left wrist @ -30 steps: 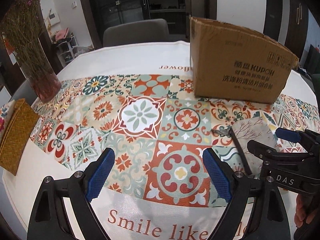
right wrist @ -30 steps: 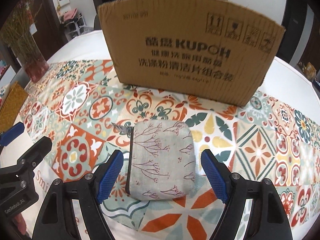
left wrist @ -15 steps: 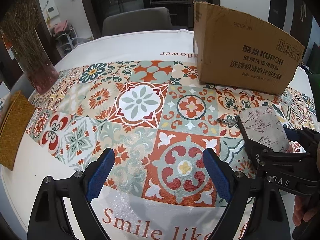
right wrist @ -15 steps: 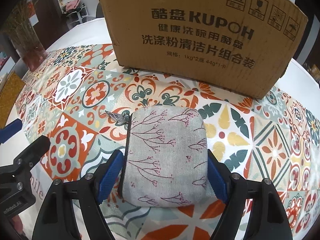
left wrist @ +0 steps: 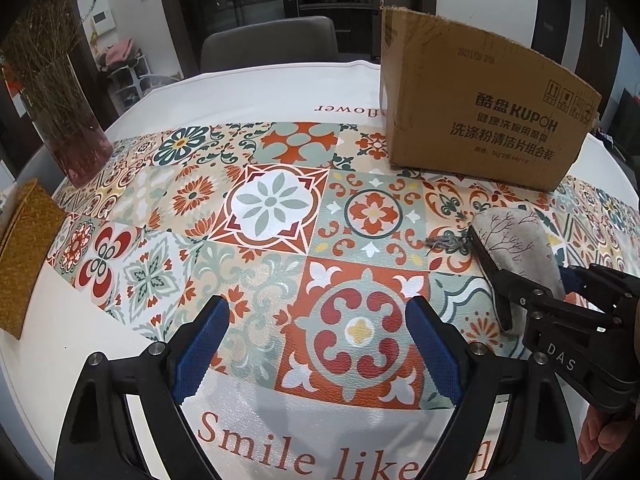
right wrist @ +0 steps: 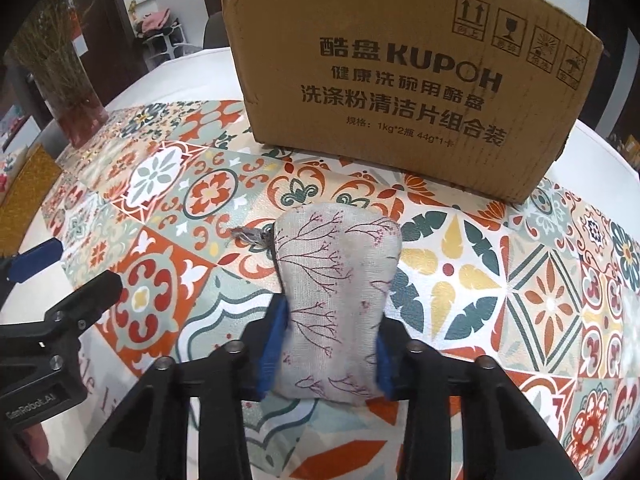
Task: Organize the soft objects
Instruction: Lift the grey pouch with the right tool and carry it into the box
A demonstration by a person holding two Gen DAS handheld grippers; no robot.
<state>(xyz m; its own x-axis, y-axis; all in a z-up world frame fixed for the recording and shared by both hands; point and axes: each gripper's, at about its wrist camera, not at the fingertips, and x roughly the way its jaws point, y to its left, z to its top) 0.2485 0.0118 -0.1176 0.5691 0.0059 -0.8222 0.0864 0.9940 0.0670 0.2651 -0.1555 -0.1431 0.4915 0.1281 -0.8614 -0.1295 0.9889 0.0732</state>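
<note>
A soft grey fabric pouch (right wrist: 336, 292) with a red branch print and a zipper pull sits squeezed between my right gripper's (right wrist: 326, 344) blue pads, which are shut on its near half. It bulges upward over the patterned tablecloth. The pouch also shows in the left wrist view (left wrist: 516, 248), held by the right gripper (left wrist: 560, 300) at the right. A brown cardboard box (right wrist: 408, 88) stands just behind the pouch. My left gripper (left wrist: 318, 354) is open and empty above the tablecloth near the front edge.
A glass vase with dried flowers (left wrist: 76, 136) stands at the far left. A woven yellow mat (left wrist: 24, 248) lies at the left table edge. A grey chair (left wrist: 268, 46) stands behind the round table.
My right gripper moved forward around the pouch and closed on it, bunching the fabric. The left gripper stayed open and barely moved.
</note>
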